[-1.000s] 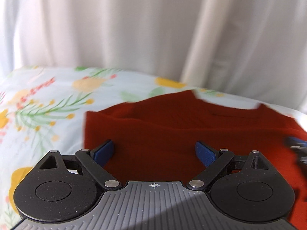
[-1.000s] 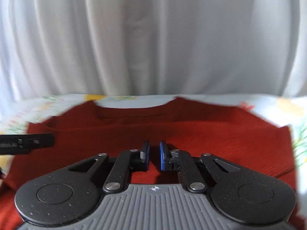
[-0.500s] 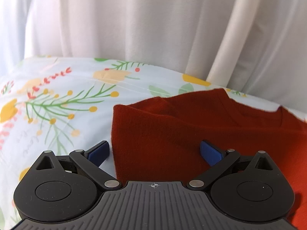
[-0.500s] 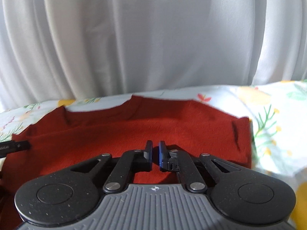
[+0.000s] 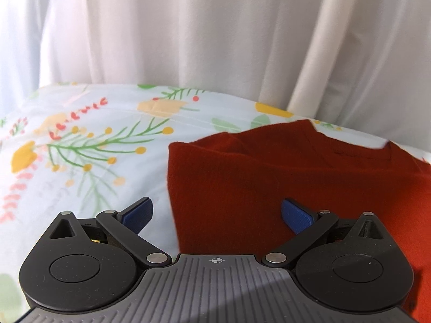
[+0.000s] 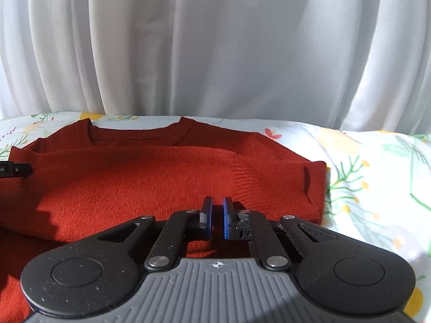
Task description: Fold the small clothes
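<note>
A rust-red knit sweater [image 6: 150, 177] lies folded on the floral bedsheet [image 6: 377, 188], neckline towards the curtain. Its left folded edge shows in the left wrist view [image 5: 242, 183]. My left gripper [image 5: 215, 212] is open and empty, straddling that left edge just above the cloth. My right gripper [image 6: 216, 216] is nearly shut, its blue pads a narrow gap apart, low over the sweater's near right part; nothing shows between the pads. The left gripper's tip [image 6: 14, 169] shows at the left edge of the right wrist view.
A white curtain [image 6: 215, 48] hangs behind the bed. The floral sheet [image 5: 80, 156] extends left of the sweater and to its right.
Both grippers moved outward: the left one to the sweater's left edge, the right one towards its right side. The sweater now lies still and flat. The grippers' openings are unchanged.
</note>
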Tool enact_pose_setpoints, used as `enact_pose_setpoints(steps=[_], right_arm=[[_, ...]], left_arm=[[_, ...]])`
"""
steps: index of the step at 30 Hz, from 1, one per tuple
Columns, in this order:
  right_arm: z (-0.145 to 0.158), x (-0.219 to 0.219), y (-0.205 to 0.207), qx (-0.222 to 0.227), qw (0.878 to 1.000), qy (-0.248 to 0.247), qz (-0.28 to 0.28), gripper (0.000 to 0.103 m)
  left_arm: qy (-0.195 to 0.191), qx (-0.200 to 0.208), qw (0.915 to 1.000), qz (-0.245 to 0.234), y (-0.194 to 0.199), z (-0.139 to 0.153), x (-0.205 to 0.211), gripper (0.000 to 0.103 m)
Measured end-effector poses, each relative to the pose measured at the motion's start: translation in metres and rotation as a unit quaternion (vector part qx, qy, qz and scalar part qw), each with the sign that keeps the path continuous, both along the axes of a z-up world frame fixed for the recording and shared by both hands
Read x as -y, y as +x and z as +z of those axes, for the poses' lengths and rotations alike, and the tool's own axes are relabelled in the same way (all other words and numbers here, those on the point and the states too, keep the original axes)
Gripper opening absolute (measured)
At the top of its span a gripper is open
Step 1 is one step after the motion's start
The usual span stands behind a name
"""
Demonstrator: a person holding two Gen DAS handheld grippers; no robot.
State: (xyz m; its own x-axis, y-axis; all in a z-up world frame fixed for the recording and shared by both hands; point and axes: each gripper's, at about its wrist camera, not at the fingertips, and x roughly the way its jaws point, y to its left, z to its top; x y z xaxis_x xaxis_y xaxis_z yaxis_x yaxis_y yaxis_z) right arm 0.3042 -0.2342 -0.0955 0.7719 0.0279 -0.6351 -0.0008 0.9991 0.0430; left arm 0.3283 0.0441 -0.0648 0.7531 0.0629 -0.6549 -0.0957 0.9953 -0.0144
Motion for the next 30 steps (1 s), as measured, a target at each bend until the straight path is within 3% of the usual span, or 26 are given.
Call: enact_pose_setpoints(steps=[4,8,12,16,18,19,20,25,30], right_arm=[[-0.001,0.002,-0.010,-0.002,1.000,-0.005,0.001,0.006],[0.000,0.000,-0.009,-0.012,1.000,-0.025,0.009,0.006],[-0.004,-0.006,-0.012,0.007,0.998,-0.059,0.032,0.006],[-0.004,-0.012,-0.024,0.015,0.993,-0.106,0.057,0.008],[0.005,-0.010,-0.033,-0.009,0.992,-0.109,0.057,0.010],[0.009,-0.007,-0.039,-0.036,0.993,-0.098,0.055,0.021],[0.012,0.000,-0.051,-0.050,0.995,-0.075,0.050,0.025],[0.022,0.040,-0.159,-0.105,0.991,0.065,0.056,0.035],[0.022,0.079,-0.249,-0.140,0.982,0.128,-0.010,0.038]], left_arm=[[0.002,-0.016,0.9997,-0.019,-0.014,-0.006,0.003,0.103],[-0.035,-0.018,0.9992,-0.002,-0.014,-0.009,-0.006,0.103],[-0.026,-0.025,0.9993,-0.009,-0.014,-0.009,-0.005,0.103],[-0.023,-0.068,0.9973,0.010,-0.024,-0.002,-0.011,0.103],[-0.051,-0.084,0.9952,0.000,-0.041,0.005,-0.017,0.103],[-0.068,-0.087,0.9939,-0.010,-0.054,0.010,-0.020,0.103],[-0.086,-0.090,0.9920,-0.021,-0.070,0.014,-0.023,0.103],[-0.169,-0.105,0.9792,-0.037,-0.170,0.029,-0.042,0.103],[-0.198,-0.153,0.9682,0.004,-0.234,0.032,-0.060,0.103]])
